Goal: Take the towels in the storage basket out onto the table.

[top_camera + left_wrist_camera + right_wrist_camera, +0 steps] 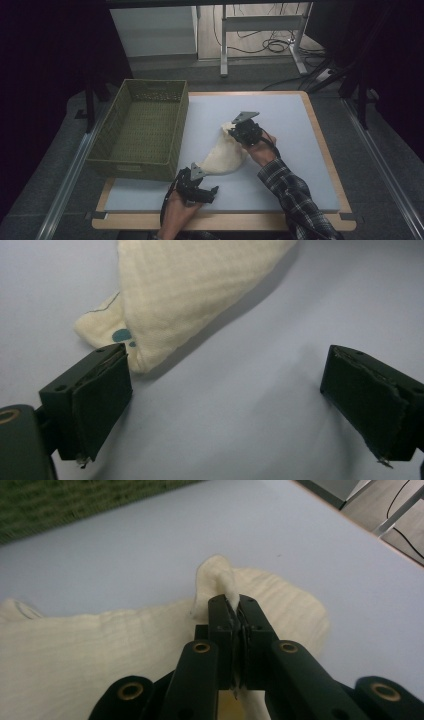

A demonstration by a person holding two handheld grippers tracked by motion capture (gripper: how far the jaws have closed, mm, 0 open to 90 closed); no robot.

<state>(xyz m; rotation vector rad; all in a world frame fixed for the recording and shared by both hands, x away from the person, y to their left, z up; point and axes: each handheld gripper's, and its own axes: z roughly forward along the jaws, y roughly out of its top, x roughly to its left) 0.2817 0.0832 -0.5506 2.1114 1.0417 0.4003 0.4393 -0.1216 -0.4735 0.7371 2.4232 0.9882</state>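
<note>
The cream cloth is pinched between the closed jaws of the right gripper. The left gripper is held wide open, one pad just beside the cloth's corner.

Surface: a pale blue-grey mat on a wooden board whose light edge shows along the near, right and far sides. A cream cloth lies near the middle, spread as a rough triangle with one corner toward the near-left and another raised at the far end (small teal marks show on its near corner in the left gripper view). An olive-green woven basket stands at the left side, its left part overhanging the board's edge; its near-right corner lies just beside the cloth.
</note>
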